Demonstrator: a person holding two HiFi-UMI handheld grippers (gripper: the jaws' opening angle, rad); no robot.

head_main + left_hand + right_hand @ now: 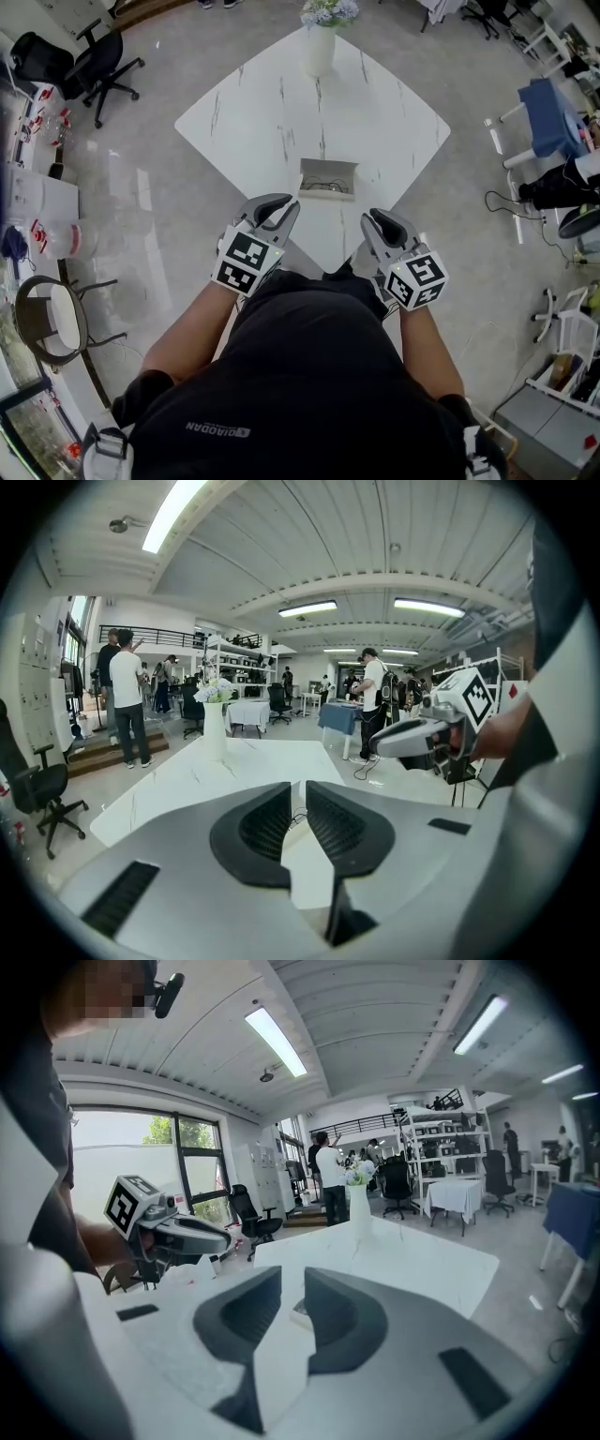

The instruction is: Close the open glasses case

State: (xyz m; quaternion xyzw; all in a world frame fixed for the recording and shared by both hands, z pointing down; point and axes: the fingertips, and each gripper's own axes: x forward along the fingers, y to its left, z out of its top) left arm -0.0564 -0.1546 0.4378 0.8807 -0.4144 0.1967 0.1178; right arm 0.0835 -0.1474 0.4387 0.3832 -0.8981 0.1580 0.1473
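Note:
The open glasses case (328, 178), grey with glasses lying inside, sits near the front corner of the white marble table (253, 112). My left gripper (284, 206) hovers just left of and in front of the case, its jaws nearly together with nothing between them. My right gripper (373, 221) hangs in front of and right of the case, also shut and empty. Neither touches the case. In the left gripper view the left gripper (298, 794) points across the table; in the right gripper view the right gripper (292, 1279) does the same.
A white vase with flowers (319, 42) stands at the table's far corner. Office chairs (94, 66) and shelves line the left side, and cables and furniture (553, 122) lie to the right. People stand in the background (122, 700).

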